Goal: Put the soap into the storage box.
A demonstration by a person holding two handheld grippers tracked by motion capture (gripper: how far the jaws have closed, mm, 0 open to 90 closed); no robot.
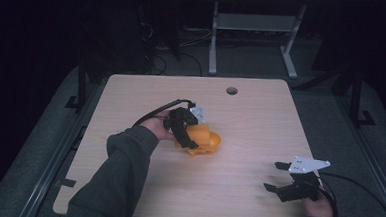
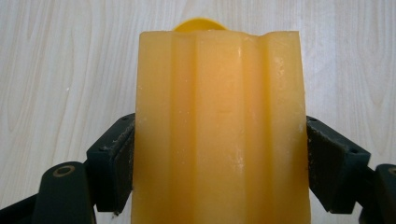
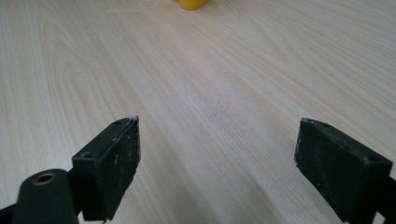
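Note:
An orange ribbed block (image 1: pixel 198 134) (image 2: pixel 219 126) is clamped between the jaws of my left gripper (image 1: pixel 192 136) (image 2: pixel 219 163) near the table's middle. Behind the block sits a yellow bowl-like piece (image 1: pixel 214 140) (image 2: pixel 200 24), touching or just past the block's far end; its rim also peeks in at the top of the right gripper view (image 3: pixel 193 4). My right gripper (image 1: pixel 275 177) (image 3: pixel 217 158) rests near the front right of the table, jaws wide apart with nothing between them.
The light wooden table (image 1: pixel 250 116) has a round cable hole (image 1: pixel 231 90) near its far edge. A white-legged desk frame (image 1: pixel 255 36) stands on the floor beyond. The left forearm in a grey sleeve (image 1: pixel 117 179) lies over the table's front left.

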